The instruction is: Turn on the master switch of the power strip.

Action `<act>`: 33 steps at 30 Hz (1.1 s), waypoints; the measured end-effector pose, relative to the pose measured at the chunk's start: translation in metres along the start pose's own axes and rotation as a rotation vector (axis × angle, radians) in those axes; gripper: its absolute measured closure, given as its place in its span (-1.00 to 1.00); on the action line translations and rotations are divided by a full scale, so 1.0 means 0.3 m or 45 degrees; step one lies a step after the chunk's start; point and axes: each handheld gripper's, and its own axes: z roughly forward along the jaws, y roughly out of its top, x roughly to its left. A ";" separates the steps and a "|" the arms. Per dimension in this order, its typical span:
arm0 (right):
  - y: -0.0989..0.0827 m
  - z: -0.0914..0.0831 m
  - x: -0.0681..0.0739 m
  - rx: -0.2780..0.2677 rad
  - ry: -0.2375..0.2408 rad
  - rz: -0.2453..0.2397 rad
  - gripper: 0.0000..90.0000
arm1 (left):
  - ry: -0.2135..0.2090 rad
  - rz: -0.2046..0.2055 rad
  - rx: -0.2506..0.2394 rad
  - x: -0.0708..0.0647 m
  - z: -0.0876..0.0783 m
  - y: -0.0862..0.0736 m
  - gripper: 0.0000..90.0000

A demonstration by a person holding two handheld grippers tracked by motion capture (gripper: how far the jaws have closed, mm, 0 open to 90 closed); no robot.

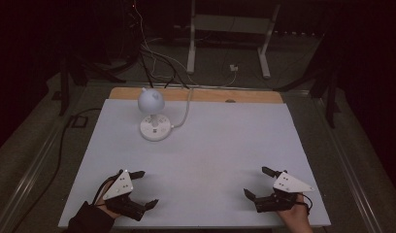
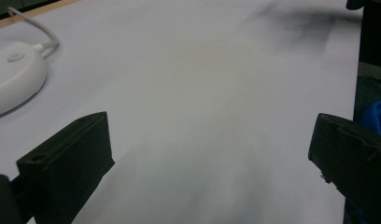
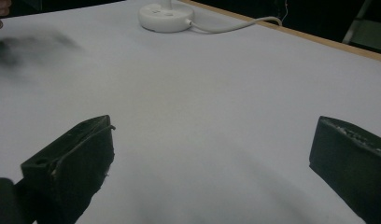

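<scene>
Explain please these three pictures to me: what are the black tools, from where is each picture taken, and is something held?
A person holds one hand tool in each hand: the left gripper and the right gripper, each with two black jaws. The high view looks down on the white table. The other two pictures come from small cameras riding on each gripper, looking out between its own jaws. On the table stands a white desk lamp with a round base and a cord. Both grippers are open and hold nothing.
</scene>
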 end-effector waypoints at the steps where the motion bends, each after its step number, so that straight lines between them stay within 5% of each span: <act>1: 0.000 0.000 0.000 0.000 0.000 0.000 -1.00 | 0.000 0.000 -0.002 -0.002 0.000 0.002 -1.00; 15: 0.005 -0.002 0.004 -0.008 -0.011 0.009 -1.00 | -0.044 0.006 -0.019 -0.010 -0.006 0.047 -1.00; 33: 0.008 -0.006 0.006 -0.013 -0.014 0.019 -1.00 | -0.039 0.000 -0.045 0.002 -0.003 0.098 -1.00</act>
